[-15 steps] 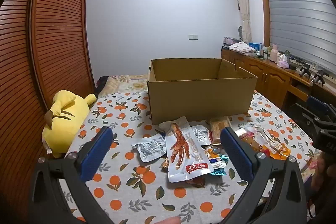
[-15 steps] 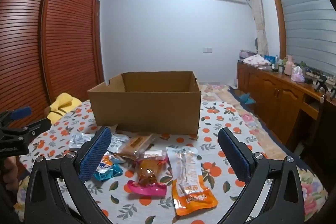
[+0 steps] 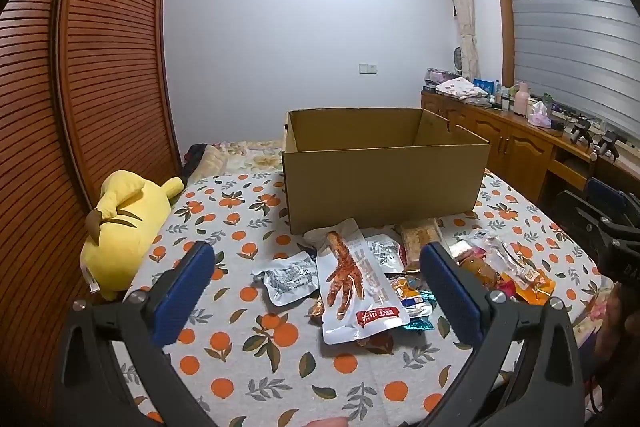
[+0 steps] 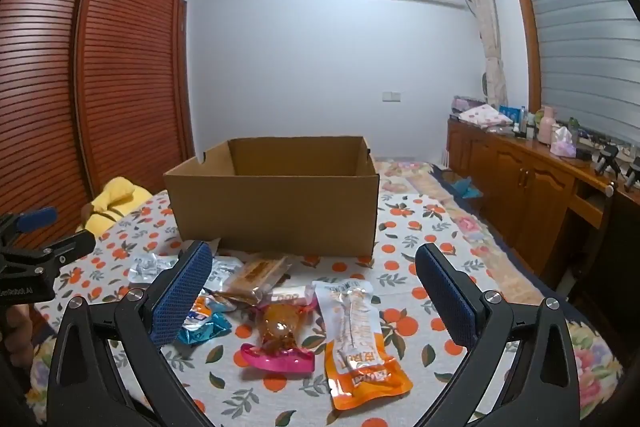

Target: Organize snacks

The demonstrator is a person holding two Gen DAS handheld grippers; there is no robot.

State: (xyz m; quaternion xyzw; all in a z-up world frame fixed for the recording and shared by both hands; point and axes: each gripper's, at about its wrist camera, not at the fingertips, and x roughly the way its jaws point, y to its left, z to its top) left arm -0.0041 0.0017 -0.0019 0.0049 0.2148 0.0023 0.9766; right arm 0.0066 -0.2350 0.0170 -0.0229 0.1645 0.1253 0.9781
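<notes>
An open cardboard box (image 3: pixel 384 187) (image 4: pixel 276 207) stands on the orange-print cloth, with a heap of snack packets in front of it. In the left wrist view a white chicken-foot packet (image 3: pixel 356 287) lies on top, a silver packet (image 3: pixel 288 277) to its left. In the right wrist view an orange packet (image 4: pixel 360 343), a pink-edged packet (image 4: pixel 280 343) and a clear biscuit packet (image 4: pixel 256 275) lie near. My left gripper (image 3: pixel 316 299) hangs open above the pile, nothing between its fingers. My right gripper (image 4: pixel 312 295) is open too, over the packets.
A yellow plush toy (image 3: pixel 124 223) lies at the cloth's left edge beside the slatted wardrobe (image 3: pixel 100 67). A wooden sideboard (image 4: pixel 540 195) with bottles runs along the right wall. A person's hand (image 4: pixel 16 331) carries the other gripper at the left of the right wrist view.
Both views have shifted only slightly; the packets and box lie as before, and both grippers stay open.
</notes>
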